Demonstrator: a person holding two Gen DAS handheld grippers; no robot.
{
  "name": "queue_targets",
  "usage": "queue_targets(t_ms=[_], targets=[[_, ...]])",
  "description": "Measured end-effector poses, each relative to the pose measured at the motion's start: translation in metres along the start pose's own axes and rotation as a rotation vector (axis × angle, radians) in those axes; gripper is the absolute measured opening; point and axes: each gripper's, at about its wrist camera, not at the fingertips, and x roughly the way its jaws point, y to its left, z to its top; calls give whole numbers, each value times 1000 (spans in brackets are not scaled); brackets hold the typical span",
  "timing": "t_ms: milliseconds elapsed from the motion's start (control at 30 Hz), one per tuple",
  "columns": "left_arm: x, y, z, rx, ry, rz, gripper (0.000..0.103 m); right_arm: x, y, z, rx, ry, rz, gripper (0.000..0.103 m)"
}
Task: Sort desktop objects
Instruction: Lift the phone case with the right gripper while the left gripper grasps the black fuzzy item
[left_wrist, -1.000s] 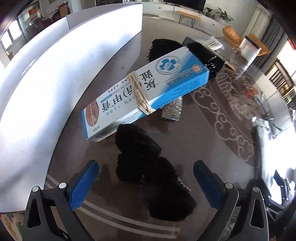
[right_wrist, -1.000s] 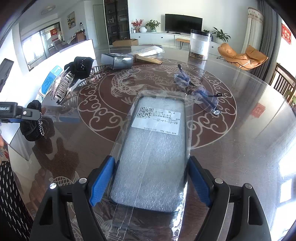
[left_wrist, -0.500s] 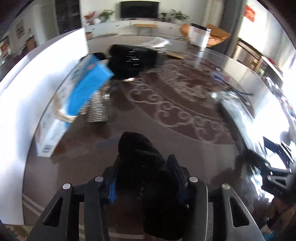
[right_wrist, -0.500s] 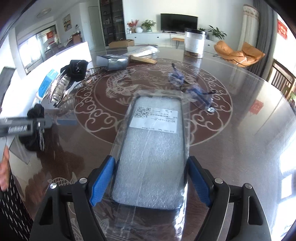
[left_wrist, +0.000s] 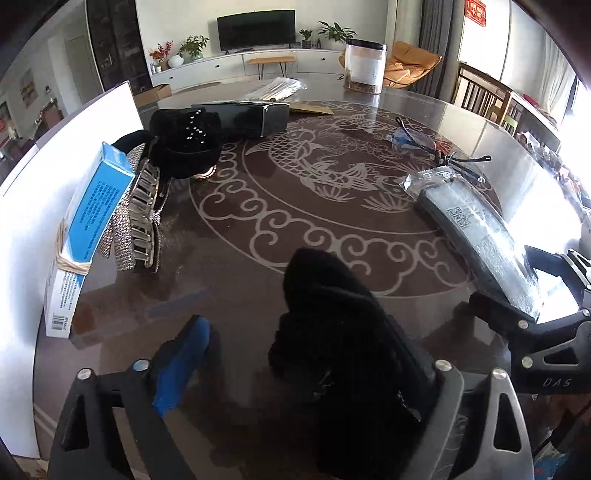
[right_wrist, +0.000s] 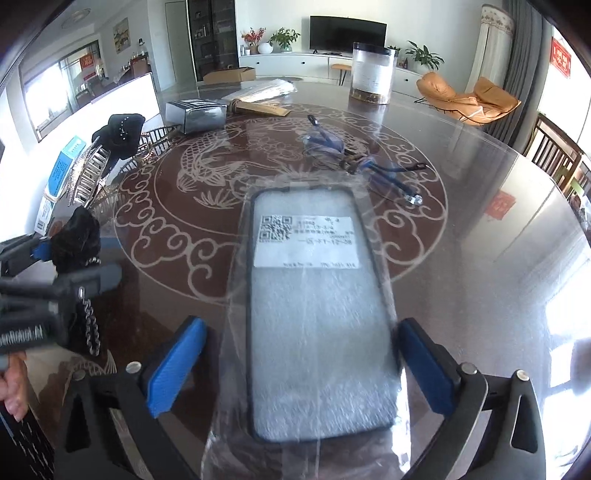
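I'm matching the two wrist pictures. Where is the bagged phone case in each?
Left wrist: phone case far right, running toward the right gripper.
Right wrist: centre foreground, between the opening jaws.
Shared landmark: clear jar at the table's far edge.

Beyond your fingers the glossy brown tabletop (right_wrist: 480, 229) runs to a white wall (right_wrist: 424, 22) with a dark television (right_wrist: 348, 27) over a long white cabinet (right_wrist: 295, 62). An orange lounge chair (right_wrist: 465, 98) sits far right, beside grey curtains (right_wrist: 517, 70) and bright windows.
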Motion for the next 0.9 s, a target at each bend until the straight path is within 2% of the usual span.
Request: queue_targets(t_ms=[67,900], targets=[[1,6,-3,-16,3,10,103,2,1,1,0,2,5,103],[6,9,-3,-13,-19,4,103,2,2,1,1,2,2,103]])
